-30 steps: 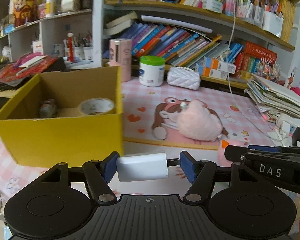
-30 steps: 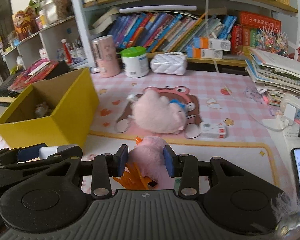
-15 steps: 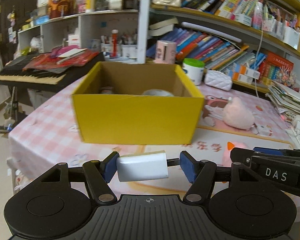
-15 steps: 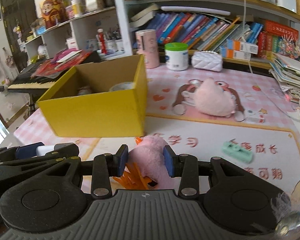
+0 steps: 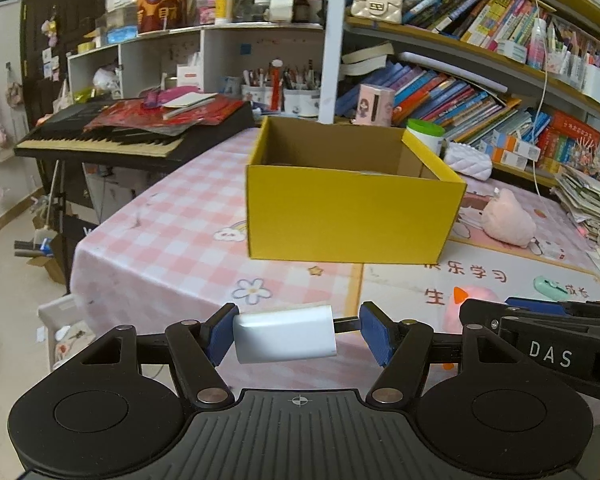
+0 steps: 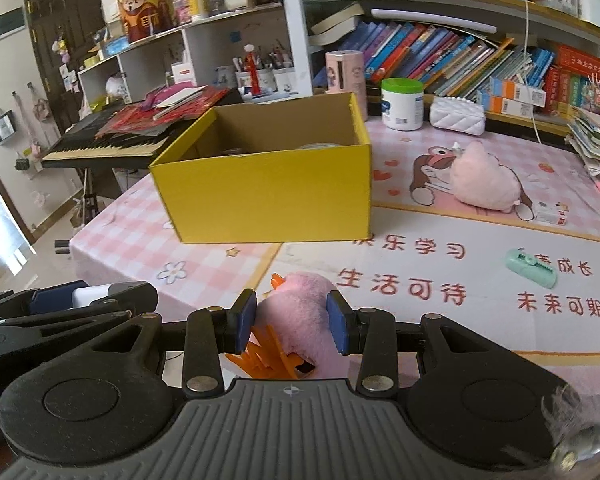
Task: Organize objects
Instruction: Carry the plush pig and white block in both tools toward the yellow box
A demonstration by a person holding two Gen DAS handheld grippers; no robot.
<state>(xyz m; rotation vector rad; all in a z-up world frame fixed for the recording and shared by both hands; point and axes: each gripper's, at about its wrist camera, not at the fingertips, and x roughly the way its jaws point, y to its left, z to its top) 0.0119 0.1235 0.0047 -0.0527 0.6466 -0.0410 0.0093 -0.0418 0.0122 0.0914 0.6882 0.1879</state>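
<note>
We find the interior of the yellow cardboard box (image 6: 268, 184) largely hidden: in the right wrist view only a sliver of a pale round item shows above its near wall, and in the left wrist view the near wall blocks the contents. The box stands on the desk (image 6: 204, 256), left of centre in the right wrist view and centre frame in the left.

The left hand-held gripper (image 5: 298, 334) carries a white, smooth, rounded block (image 5: 285, 339) at lower centre of its own view. The left pad touches the block; a dark stub spans the gap to the right pad, and we cannot make out what it is. In the right wrist view this gripper is cut off at the lower left edge, with only a white end of the block showing.

The right hand-held gripper (image 6: 291, 322) is clamped on a pink plush toy (image 6: 300, 308) with orange plastic-looking parts, both blue pads pressing into the fur. Its lower part is hidden behind the gripper body.

On the printed mat (image 6: 480, 320) at right lie a second pink plush (image 6: 484, 184), a small white box (image 6: 550, 213) just beside it, and a mint green item (image 6: 532, 269) whose kind we cannot determine. The stacked papers at far right are cut off by the frame.
</note>
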